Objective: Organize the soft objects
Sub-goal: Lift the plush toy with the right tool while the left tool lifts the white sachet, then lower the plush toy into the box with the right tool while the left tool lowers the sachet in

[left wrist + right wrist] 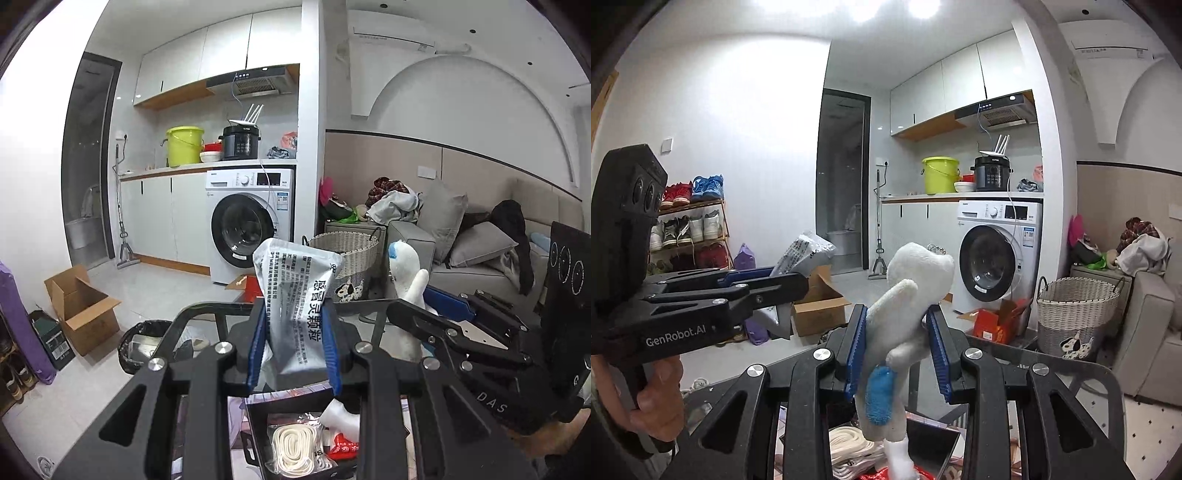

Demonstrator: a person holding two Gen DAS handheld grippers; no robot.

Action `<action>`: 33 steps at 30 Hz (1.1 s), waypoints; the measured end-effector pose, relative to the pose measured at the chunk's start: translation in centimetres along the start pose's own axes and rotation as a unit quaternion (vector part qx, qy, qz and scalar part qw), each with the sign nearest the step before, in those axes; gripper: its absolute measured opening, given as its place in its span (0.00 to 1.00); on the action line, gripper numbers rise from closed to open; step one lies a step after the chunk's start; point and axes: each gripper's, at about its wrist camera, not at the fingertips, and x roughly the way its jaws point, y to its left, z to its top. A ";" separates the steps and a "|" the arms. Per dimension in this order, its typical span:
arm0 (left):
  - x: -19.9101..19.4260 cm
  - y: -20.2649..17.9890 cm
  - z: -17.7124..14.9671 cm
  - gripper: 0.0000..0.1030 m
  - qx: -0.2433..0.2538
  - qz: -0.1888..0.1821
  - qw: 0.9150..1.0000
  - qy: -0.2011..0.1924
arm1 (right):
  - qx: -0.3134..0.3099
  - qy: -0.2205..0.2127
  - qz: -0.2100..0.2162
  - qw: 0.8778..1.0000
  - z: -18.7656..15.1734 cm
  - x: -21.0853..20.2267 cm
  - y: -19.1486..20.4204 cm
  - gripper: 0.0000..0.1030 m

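My left claw (295, 343) stands nearly closed, its blue pads pinching the lower part of a silver sachet (297, 291) with printed text. The sachet rises upright from between the pads, its long axis running bottom to top, the upper end leaning a little to the left in the left wrist view. My right claw (899, 350) is likewise narrowed down, clamped on a white plush toy (908, 310). The toy stands roughly upright too, its rounded end at the top, a blue patch (881, 395) low on its body, and its lower end hanging below the pads. Both things are held up in the air, near each other, above a glass worktop (207, 314).

Below my left claw sits a black tray (258, 435); in it I see a bag of coiled white cord (295, 448), a red packet (343, 448) and something white I cannot identify. Farther off on the floor, a woven basket (345, 254) stands beside a grey sofa (480, 266); its contents are hidden from me. An open cardboard box (83, 310) sits on the floor to the left, near a bin with a black liner (144, 343).

A hand (653, 398) grips the left handle in the right wrist view.
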 end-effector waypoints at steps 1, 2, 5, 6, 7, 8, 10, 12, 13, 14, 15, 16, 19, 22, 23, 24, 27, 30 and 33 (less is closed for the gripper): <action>0.1 0.1 0.1 0.26 -0.002 -0.001 1.000 0.003 | 0.001 0.003 0.001 1.000 -0.1 0.0 0.3 0.31; 0.3 0.2 0.1 0.26 -0.003 -0.001 1.000 0.007 | 0.002 0.008 0.002 1.000 -0.2 0.0 0.4 0.31; 1.5 0.2 0.0 0.26 0.000 0.006 0.999 0.032 | -0.002 0.027 0.003 1.000 -0.6 0.6 0.5 0.31; 1.8 0.2 -0.1 0.26 0.000 0.006 0.999 0.039 | -0.003 0.036 0.000 0.999 -0.7 0.9 0.5 0.31; 2.1 0.2 -0.2 0.26 -0.002 0.007 0.999 0.046 | -0.006 0.045 -0.005 0.999 -0.8 1.2 0.6 0.31; 2.5 0.3 -0.4 0.26 -0.004 0.008 0.998 0.056 | -0.009 0.057 -0.008 0.998 -1.0 1.5 0.7 0.31; 3.3 0.4 -0.7 0.26 -0.006 0.011 0.997 0.074 | -0.011 0.074 -0.008 0.997 -1.4 2.0 0.7 0.31; 4.6 0.6 -1.2 0.26 -0.011 0.009 0.994 0.111 | -0.006 0.094 -0.005 0.995 -1.8 2.7 0.5 0.31; 5.0 0.7 -1.4 0.26 -0.014 0.006 0.992 0.122 | -0.004 0.109 -0.006 0.994 -2.1 3.1 0.4 0.31; 5.7 0.7 -1.8 0.26 -0.021 -0.003 0.990 0.141 | -0.002 0.119 -0.007 0.993 -2.3 3.3 0.3 0.31; 6.0 0.9 -2.0 0.26 -0.029 -0.009 0.988 0.150 | 0.002 0.133 -0.008 0.991 -2.6 3.7 0.1 0.31; 6.3 0.9 -2.2 0.26 -0.033 -0.014 0.987 0.159 | 0.005 0.143 -0.008 0.990 -2.9 3.9 -0.1 0.31; 6.9 0.7 -2.8 0.26 -0.033 -0.016 0.983 0.178 | 0.017 0.172 -0.008 0.985 -3.7 4.7 -0.5 0.31; 7.6 0.1 -3.4 0.26 -0.022 -0.015 0.979 0.204 | 0.015 0.197 -0.002 0.980 -4.5 5.4 -0.6 0.31; 8.0 -0.1 -3.7 0.26 -0.021 -0.018 0.976 0.217 | 0.012 0.204 0.000 0.979 -4.8 5.6 -0.5 0.31; 8.2 -0.1 -4.0 0.26 -0.020 -0.023 0.974 0.226 | 0.010 0.211 0.001 0.977 -5.1 5.8 -0.4 0.31; 9.1 -0.3 -5.0 0.26 -0.022 -0.028 0.966 0.257 | 0.015 0.226 0.006 0.974 -5.7 6.4 -0.5 0.31; 9.8 -0.6 -5.7 0.26 -0.016 -0.021 0.960 0.278 | 0.017 0.243 0.005 0.970 -6.4 7.0 -0.8 0.31; 10.1 -0.6 -6.3 0.26 -0.018 -0.013 0.957 0.290 | 0.012 0.262 0.007 0.965 -7.2 7.6 -0.9 0.31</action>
